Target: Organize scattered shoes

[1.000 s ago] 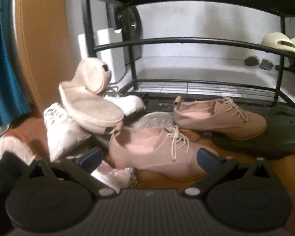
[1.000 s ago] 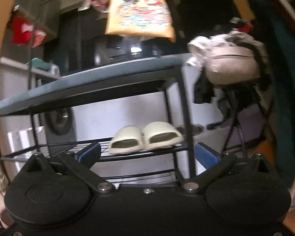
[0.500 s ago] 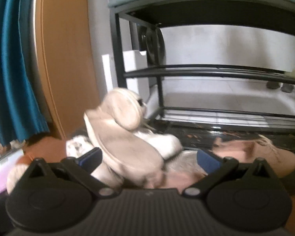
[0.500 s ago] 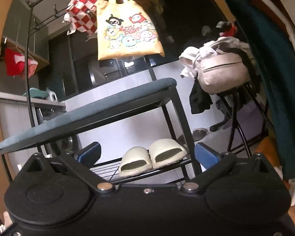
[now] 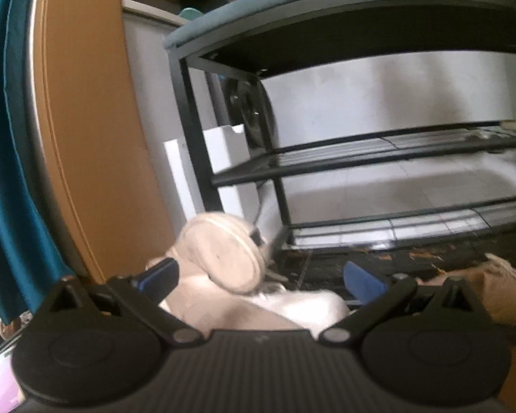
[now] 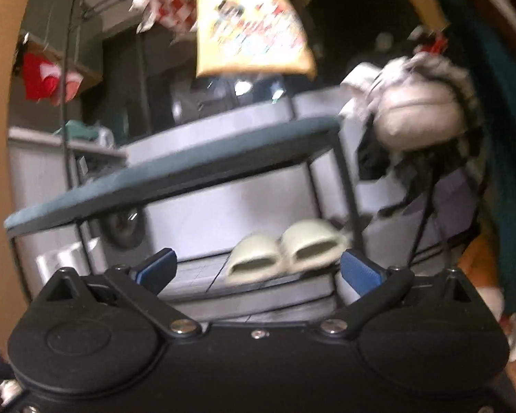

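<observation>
I've barely started: one pair of pale slippers [image 6: 285, 249] sits on the middle shelf of the rack [image 5: 378, 158], and the rest of that shelf and the one below look bare. On the floor by the rack's left leg, a beige shoe [image 5: 220, 254] lies sole-out on a white one [image 5: 302, 304], with a tan shoe [image 5: 498, 292] further right. My left gripper [image 5: 259, 277] and right gripper [image 6: 258, 268] both have fingers spread, holding nothing.

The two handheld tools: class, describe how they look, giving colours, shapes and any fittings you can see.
The left tool and the right tool match: a black ribbed body, two round black discs, angled black arms with silver screws, and blue pads on the fingers. No cables or sleeves show.
</observation>
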Available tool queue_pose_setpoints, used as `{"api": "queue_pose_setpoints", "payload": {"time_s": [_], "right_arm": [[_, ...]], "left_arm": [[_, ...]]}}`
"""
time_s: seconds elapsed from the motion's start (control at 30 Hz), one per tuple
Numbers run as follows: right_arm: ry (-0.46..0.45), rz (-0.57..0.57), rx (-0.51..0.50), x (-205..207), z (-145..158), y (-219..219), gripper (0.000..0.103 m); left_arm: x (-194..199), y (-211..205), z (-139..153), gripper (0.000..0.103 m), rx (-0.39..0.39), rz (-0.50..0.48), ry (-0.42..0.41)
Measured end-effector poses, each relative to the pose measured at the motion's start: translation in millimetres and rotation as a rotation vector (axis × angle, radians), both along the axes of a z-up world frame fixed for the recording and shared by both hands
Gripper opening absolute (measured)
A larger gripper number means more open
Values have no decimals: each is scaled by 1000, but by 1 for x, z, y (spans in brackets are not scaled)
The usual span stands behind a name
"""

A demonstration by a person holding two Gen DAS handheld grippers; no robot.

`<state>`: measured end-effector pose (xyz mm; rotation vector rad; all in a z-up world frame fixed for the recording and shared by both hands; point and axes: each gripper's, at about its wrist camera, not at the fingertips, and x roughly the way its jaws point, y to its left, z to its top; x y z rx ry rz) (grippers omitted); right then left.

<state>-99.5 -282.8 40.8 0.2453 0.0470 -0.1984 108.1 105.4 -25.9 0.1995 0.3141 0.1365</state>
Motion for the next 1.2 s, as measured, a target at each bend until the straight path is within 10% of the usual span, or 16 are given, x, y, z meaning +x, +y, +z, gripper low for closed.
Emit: {"api": "queue_pose_setpoints", "payload": {"time_s": [0.37, 0.63, 1.2], "right_arm": [[77, 78, -83, 11, -8, 27, 103], [131, 46, 1, 21, -18, 15, 103], [132, 91, 17, 18, -23, 27, 103]], "left_arm": [[109, 17, -5, 93, -180, 195, 129], [127, 30, -20, 79, -147, 197, 140], [72, 23, -7, 48, -114, 190, -1]]}}
